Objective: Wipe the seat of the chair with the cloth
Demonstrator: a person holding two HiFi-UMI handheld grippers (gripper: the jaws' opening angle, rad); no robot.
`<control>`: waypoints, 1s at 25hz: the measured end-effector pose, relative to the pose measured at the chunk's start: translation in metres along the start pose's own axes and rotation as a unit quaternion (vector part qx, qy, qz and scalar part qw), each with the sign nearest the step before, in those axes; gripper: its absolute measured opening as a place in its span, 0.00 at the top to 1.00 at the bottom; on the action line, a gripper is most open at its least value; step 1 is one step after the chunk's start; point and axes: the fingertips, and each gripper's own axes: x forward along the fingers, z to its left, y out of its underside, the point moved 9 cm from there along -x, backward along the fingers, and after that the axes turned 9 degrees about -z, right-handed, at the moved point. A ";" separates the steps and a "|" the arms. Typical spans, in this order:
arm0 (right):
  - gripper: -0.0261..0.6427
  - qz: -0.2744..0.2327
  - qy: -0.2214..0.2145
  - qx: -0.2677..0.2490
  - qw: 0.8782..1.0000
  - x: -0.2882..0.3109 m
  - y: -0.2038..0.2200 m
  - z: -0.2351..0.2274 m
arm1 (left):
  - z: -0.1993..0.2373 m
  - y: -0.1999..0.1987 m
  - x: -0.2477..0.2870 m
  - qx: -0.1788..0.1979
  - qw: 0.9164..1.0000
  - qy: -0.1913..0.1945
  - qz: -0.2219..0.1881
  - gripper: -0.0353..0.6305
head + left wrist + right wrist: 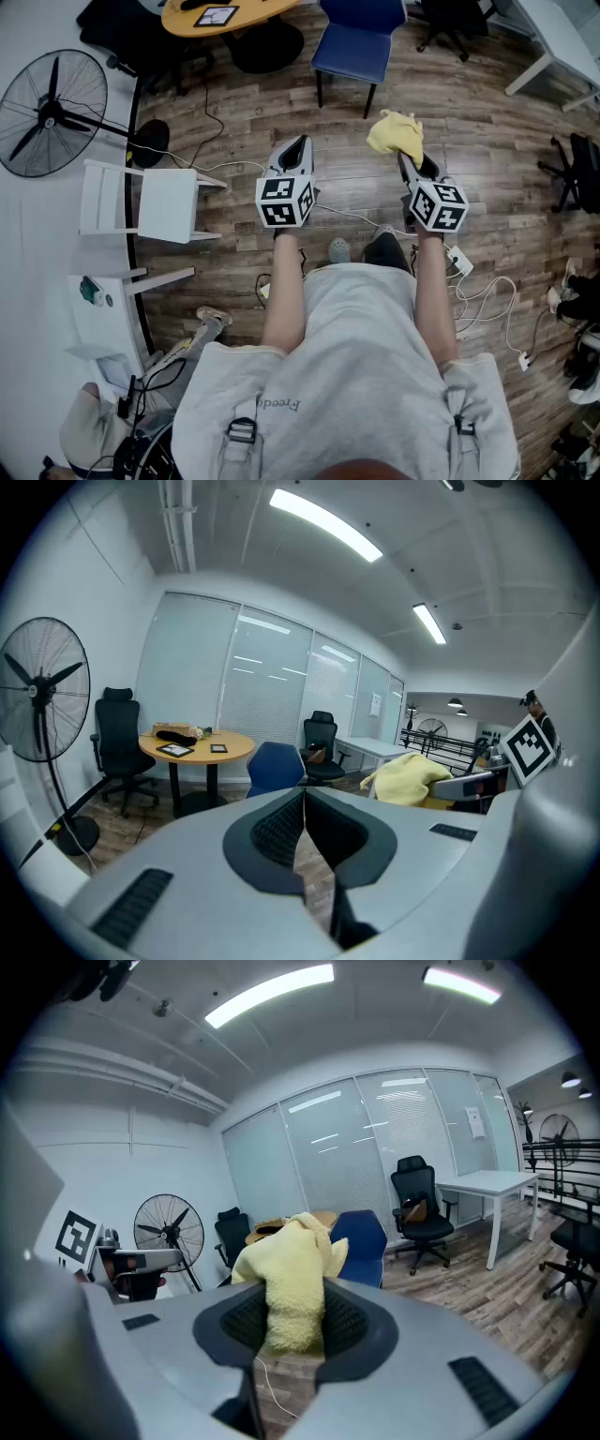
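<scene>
Head view: a person stands on a wood floor with both grippers held out in the air, short of the blue chair. The right gripper has its jaws clamped on a yellow cloth, which bunches above the jaw tips, well apart from the chair's seat. The left gripper has its jaws pressed together, nothing between them. A round bench stands beyond the chair, and a fan at left.

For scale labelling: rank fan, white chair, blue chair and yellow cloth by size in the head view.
1. White chair and fan: too alike to rank.
2. Blue chair, cropped at top.
3. Yellow cloth.
</scene>
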 end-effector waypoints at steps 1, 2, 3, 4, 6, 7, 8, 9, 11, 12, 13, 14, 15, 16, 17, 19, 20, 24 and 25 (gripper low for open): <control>0.76 0.000 -0.001 -0.002 1.000 0.002 -0.001 -0.001 | 0.000 0.000 0.002 0.002 1.000 0.001 -0.001 0.91; 0.76 -0.001 -0.001 -0.003 1.000 0.004 -0.001 -0.002 | 0.000 0.000 0.005 0.005 1.000 0.003 -0.002 0.91; 0.76 -0.002 0.000 -0.003 1.000 0.005 -0.001 -0.003 | -0.001 0.000 0.006 0.008 1.000 0.006 -0.001 0.91; 0.76 -0.003 0.002 -0.003 1.000 0.005 -0.001 -0.004 | -0.001 -0.001 0.008 0.011 1.000 0.012 0.002 0.91; 0.76 -0.006 0.008 0.001 1.000 0.006 -0.001 -0.005 | -0.001 -0.002 0.009 0.019 0.999 0.027 0.008 0.91; 0.76 -0.008 0.012 0.003 1.000 0.008 -0.001 -0.006 | 0.001 -0.004 0.010 0.022 0.999 0.033 0.009 0.91; 0.76 -0.010 0.014 0.007 1.000 0.010 0.000 -0.006 | 0.003 -0.005 0.012 0.024 0.999 0.036 0.010 0.91; 0.76 -0.012 0.016 0.014 1.000 0.012 0.000 -0.007 | 0.006 -0.007 0.013 0.024 0.999 0.037 0.011 0.91; 0.76 -0.017 0.016 0.037 0.999 0.016 0.001 -0.012 | 0.013 -0.009 0.017 0.023 0.999 0.035 0.013 0.91; 0.76 -0.019 0.017 0.046 0.999 0.018 0.001 -0.015 | 0.016 -0.008 0.019 0.021 0.999 0.033 0.015 0.91; 0.76 -0.019 0.020 0.051 0.998 0.019 0.002 -0.018 | 0.019 -0.008 0.021 0.019 0.999 0.031 0.017 0.91; 0.76 -0.018 0.023 0.052 0.998 0.020 0.003 -0.022 | 0.020 -0.007 0.024 0.017 0.999 0.030 0.020 0.91; 0.76 -0.017 0.026 0.053 0.998 0.022 0.003 -0.026 | 0.022 -0.006 0.027 0.016 0.999 0.029 0.022 0.91; 0.76 -0.017 0.029 0.055 0.998 0.026 0.002 -0.031 | 0.023 -0.005 0.032 0.014 0.999 0.029 0.025 0.91; 0.76 -0.017 0.031 0.057 0.998 0.030 0.001 -0.035 | 0.025 -0.004 0.037 0.013 0.999 0.029 0.027 0.91; 0.75 -0.017 0.035 0.059 0.998 0.042 0.001 -0.043 | 0.030 -0.002 0.048 0.011 0.999 0.027 0.032 0.91; 0.75 -0.015 0.035 0.060 0.997 0.050 0.001 -0.047 | 0.034 0.000 0.054 0.011 0.999 0.025 0.036 0.91; 0.75 -0.008 0.035 0.070 0.997 0.092 -0.001 -0.069 | 0.054 0.002 0.089 0.005 0.999 0.016 0.050 0.91; 0.75 -0.006 0.034 0.071 0.997 0.106 -0.002 -0.076 | 0.061 0.002 0.100 0.002 0.999 0.012 0.051 0.91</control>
